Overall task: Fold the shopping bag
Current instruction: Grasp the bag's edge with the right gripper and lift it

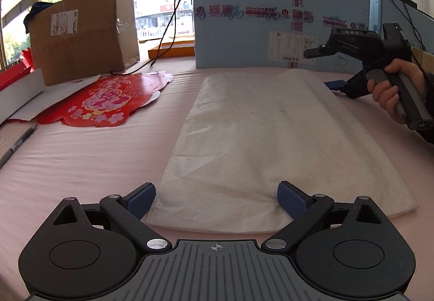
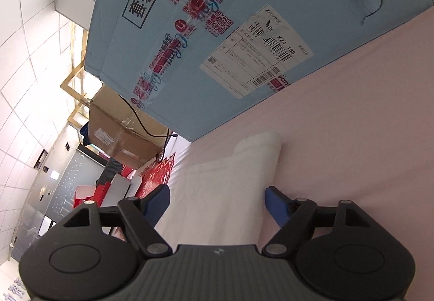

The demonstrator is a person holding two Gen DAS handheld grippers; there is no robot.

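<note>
A white non-woven shopping bag [image 1: 271, 143] lies flat on the pink table cover, long side running away from me. My left gripper [image 1: 217, 199] is open, its blue pads straddling the bag's near edge without holding it. My right gripper [image 2: 218, 203] is open and rolled sideways over the bag's far right edge [image 2: 238, 181]. In the left wrist view a hand holds that right gripper [image 1: 336, 84] at the bag's far right corner, where only one blue pad shows.
A large light-blue carton [image 1: 282, 16] stands behind the bag. A brown cardboard box [image 1: 84, 40] stands at the back left. A red paper decoration [image 1: 105, 103] lies left of the bag. A pen [image 1: 19, 143] lies at the left edge. A black cable [image 1: 168, 29] hangs between the boxes.
</note>
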